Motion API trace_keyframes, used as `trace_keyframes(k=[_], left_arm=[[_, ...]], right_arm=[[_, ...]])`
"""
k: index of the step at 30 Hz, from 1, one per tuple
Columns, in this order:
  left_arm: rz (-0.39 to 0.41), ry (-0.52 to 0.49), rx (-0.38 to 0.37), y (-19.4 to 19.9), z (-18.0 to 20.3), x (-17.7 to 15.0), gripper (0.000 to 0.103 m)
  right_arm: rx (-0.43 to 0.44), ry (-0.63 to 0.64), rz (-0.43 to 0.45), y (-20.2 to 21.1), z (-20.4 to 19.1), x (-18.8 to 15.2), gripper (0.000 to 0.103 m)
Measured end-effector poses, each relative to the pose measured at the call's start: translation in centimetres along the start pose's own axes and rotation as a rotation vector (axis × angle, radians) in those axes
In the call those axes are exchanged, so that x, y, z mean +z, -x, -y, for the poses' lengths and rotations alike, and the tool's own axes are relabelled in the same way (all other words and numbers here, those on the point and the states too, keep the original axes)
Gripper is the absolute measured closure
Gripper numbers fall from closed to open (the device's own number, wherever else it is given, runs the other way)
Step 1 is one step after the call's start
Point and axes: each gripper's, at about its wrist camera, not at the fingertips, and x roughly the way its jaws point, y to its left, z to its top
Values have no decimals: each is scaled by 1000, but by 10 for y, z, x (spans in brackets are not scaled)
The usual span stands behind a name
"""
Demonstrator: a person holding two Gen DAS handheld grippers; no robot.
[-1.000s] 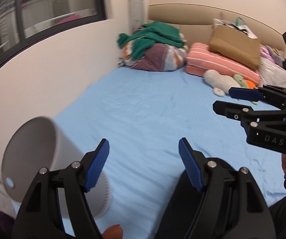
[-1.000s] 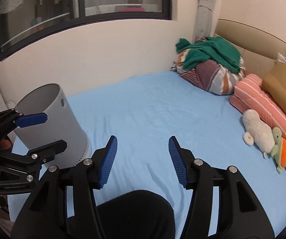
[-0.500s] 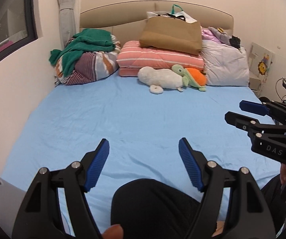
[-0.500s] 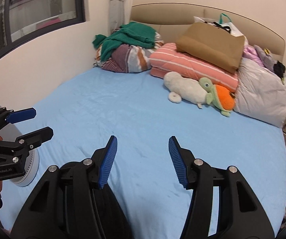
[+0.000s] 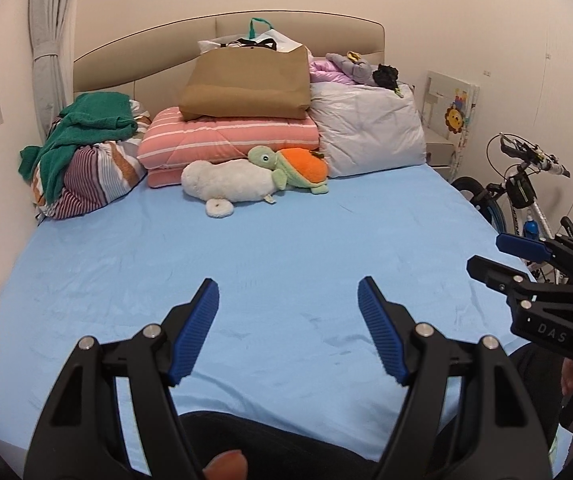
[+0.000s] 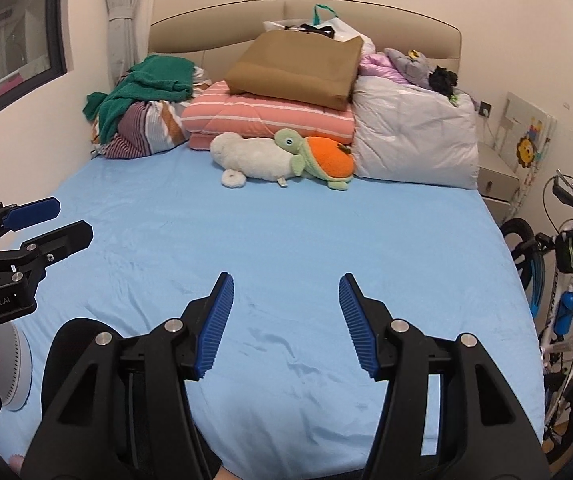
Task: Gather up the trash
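Observation:
My left gripper [image 5: 288,326] is open and empty, held over the near part of a bed with a blue sheet [image 5: 246,264]. My right gripper [image 6: 286,322] is open and empty too, over the same sheet [image 6: 286,232]. The right gripper also shows at the right edge of the left wrist view [image 5: 498,256], and the left gripper at the left edge of the right wrist view [image 6: 58,222]. A white bin [image 6: 20,368] lies at the lower left of the right wrist view, mostly hidden. No loose trash shows on the sheet.
At the headboard lie a clothes pile [image 5: 82,160], a striped pink quilt [image 5: 226,136], a brown paper bag [image 5: 246,84], a white pillow [image 5: 366,128] and two plush toys [image 5: 246,180]. A bicycle [image 6: 566,280] stands right of the bed. A dark-clothed knee [image 6: 82,356] is near.
Both views have swung right, from the window wall and white bin toward the headboard. The bin has left the left wrist view. Both grippers stayed open.

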Motion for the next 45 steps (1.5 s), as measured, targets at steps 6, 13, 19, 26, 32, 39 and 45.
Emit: trace_keyframes(k=[6, 13, 19, 26, 32, 39, 45], left_arm=[[-16, -25, -53, -13, 18, 5, 31], [-23, -35, -86, -19, 27, 8, 31], [-35, -45, -98, -24, 32, 8, 31], [-43, -43, -88, -24, 30, 8, 27], [-38, -40, -78, -22, 29, 9, 27], [-44, -49, -81, -24, 32, 9, 26], [-43, -51, -79, -24, 33, 9, 23]], right_arm=[[-80, -72, 5, 8, 26, -10, 48], [-123, -108, 5, 11, 38, -17, 47], [-131, -120, -3, 11, 42, -21, 47], [-132, -131, -8, 12, 43, -21, 46], [-139, -139, -9, 15, 46, -21, 45], [-165, -158, 1, 22, 49, -22, 36], [-177, -174, 2, 26, 54, -22, 30]])
